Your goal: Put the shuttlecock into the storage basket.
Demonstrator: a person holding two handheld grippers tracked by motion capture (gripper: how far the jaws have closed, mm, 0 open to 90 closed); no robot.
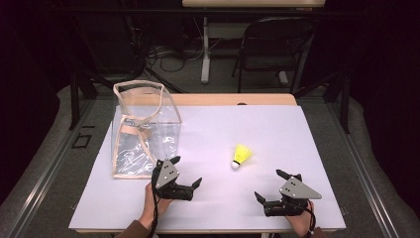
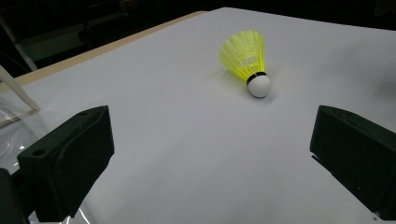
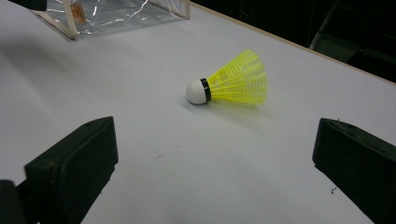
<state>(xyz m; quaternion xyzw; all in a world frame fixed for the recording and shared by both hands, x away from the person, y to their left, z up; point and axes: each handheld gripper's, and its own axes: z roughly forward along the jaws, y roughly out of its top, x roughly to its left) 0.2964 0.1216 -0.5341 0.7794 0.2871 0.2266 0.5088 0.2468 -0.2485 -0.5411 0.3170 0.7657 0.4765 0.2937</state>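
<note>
The yellow shuttlecock lies on its side on the white worktop, right of centre, white cork tip toward the near edge. No writing is legible on it. The left gripper and right gripper sit near the near edge, jaws wide apart, holding nothing. The clear bag stands near the left edge

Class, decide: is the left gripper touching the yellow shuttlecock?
Apart. In the left gripper view, bare white table lies between the open left gripper and the shuttlecock.
</note>
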